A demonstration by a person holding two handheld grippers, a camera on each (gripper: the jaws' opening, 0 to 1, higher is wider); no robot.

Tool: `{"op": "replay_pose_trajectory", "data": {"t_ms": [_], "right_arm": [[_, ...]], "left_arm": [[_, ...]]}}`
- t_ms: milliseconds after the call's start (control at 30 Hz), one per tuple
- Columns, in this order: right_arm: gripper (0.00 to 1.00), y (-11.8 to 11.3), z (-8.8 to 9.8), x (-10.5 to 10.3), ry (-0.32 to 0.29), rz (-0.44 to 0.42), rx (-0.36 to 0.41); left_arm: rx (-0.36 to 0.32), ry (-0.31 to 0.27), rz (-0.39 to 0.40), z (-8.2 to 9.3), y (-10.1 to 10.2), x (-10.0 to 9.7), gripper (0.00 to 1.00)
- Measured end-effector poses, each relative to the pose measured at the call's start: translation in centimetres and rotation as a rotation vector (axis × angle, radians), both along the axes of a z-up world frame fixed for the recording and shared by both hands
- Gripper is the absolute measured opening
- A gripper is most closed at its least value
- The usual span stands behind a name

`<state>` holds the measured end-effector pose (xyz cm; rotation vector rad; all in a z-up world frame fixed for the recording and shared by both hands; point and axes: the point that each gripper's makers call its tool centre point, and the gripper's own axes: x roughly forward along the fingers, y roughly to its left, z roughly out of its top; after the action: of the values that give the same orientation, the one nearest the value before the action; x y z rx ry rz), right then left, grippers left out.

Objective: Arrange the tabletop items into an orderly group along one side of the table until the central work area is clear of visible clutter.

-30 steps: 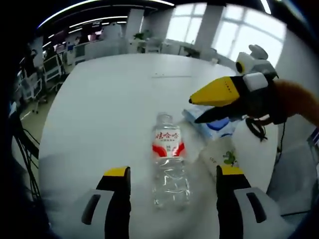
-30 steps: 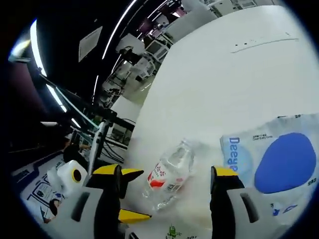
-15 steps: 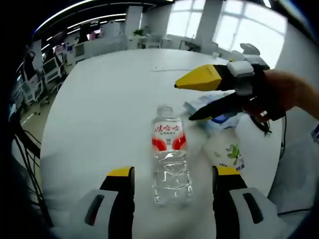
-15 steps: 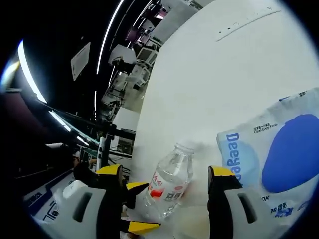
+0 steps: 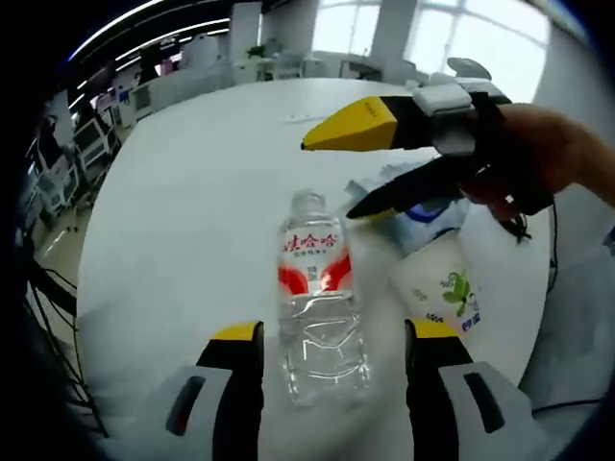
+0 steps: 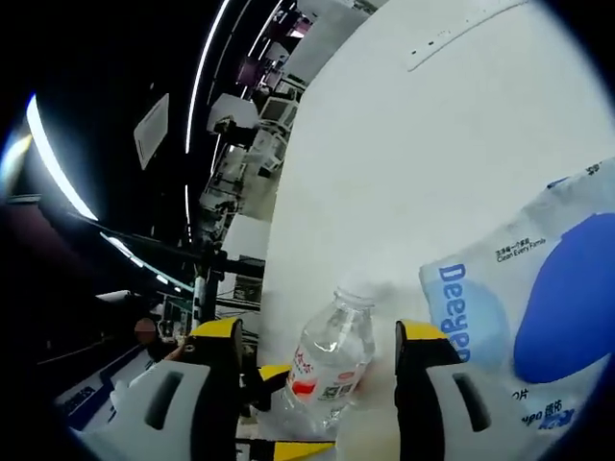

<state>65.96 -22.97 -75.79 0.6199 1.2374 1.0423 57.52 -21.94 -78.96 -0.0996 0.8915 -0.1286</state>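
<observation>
L tool [image 5: 332,336] spread wide, jaws either side of a clear water bottle [image 5: 319,303] w/ red-white label, lying on the white desk [image 5: 192,202], cap end pointing away; contact unclear. R tool [image 6: 317,336] also wide, nothing gripped; same bottle sits betw its jaws. In left gripper view, R tool hovers above the bottle's cap end, hand [image 5: 548,158] behind it. Blue-white wipes pack [image 6: 524,317] just beside bottle; paper cup w/ green print [image 5: 447,293] near it.
</observation>
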Motion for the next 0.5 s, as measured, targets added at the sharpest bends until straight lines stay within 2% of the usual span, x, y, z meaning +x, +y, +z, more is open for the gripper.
{"op": "replay_pose_trajectory", "data": {"t_ms": [333, 500], "right_arm": [[0.59, -0.2, 0.2, -0.4, 0.013, 0.005, 0.01], [0.59, 0.0, 0.1, 0.0, 0.04, -0.016, 0.032]], "left_arm": [[0.019, 0.029, -0.022, -0.9, -0.3, 0.2, 0.51], [0.023, 0.035, -0.02, -1.2, -0.4, 0.2, 0.47]]}}
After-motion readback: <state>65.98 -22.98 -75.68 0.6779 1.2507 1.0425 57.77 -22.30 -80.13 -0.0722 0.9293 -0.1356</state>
